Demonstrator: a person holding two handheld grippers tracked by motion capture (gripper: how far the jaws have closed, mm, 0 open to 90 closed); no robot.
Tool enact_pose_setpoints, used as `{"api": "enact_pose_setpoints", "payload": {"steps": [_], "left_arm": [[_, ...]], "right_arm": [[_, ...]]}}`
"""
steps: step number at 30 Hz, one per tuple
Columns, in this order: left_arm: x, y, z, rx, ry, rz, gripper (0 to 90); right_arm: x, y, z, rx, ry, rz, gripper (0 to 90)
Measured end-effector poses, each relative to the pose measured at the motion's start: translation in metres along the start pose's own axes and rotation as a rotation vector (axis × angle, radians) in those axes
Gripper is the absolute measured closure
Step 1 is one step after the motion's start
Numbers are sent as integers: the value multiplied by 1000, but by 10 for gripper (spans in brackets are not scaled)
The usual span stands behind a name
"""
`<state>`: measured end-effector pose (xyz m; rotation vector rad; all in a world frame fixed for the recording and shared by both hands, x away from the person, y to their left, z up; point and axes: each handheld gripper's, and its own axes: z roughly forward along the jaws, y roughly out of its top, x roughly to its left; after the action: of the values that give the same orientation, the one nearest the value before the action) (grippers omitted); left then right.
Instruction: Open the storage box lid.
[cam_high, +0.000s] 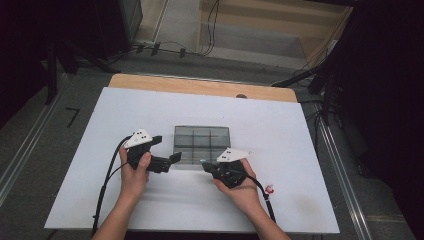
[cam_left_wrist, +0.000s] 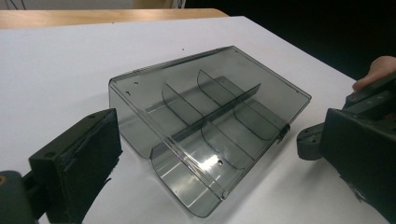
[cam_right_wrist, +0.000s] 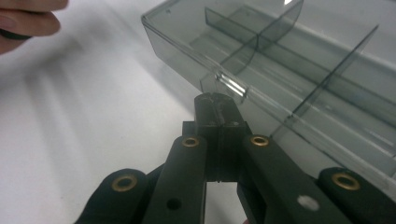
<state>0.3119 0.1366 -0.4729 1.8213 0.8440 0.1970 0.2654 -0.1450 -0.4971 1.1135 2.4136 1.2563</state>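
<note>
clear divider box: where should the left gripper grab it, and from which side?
Judging by its pose, take the box by the short end wall nearest the left gripper, coming in level from the left. The wall is thin and upright, so open jaws can straddle it. The right gripper, shut, sits at the small front latch tab; the left then steadies the box.

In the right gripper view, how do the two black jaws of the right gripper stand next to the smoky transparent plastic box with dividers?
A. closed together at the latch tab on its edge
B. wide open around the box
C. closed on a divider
A: the right gripper has its jaws pressed together, their tips at the small clear latch tab on the edge of the smoky transparent plastic box.
</note>
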Motion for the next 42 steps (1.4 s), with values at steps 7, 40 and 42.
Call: {"api": "enact_pose_setpoints", "payload": {"steps": [7, 40, 42], "left_arm": [[-1, -1, 2, 10, 1, 5, 0], [4, -11, 12, 98, -9, 19, 0], [5, -12, 13, 105, -7, 28, 0]], "right_arm": [[-3, -5, 10, 22, -4, 33, 880], [-7, 0, 2, -50, -11, 53, 880], [-8, 1, 1, -58, -8, 56, 880]]}}
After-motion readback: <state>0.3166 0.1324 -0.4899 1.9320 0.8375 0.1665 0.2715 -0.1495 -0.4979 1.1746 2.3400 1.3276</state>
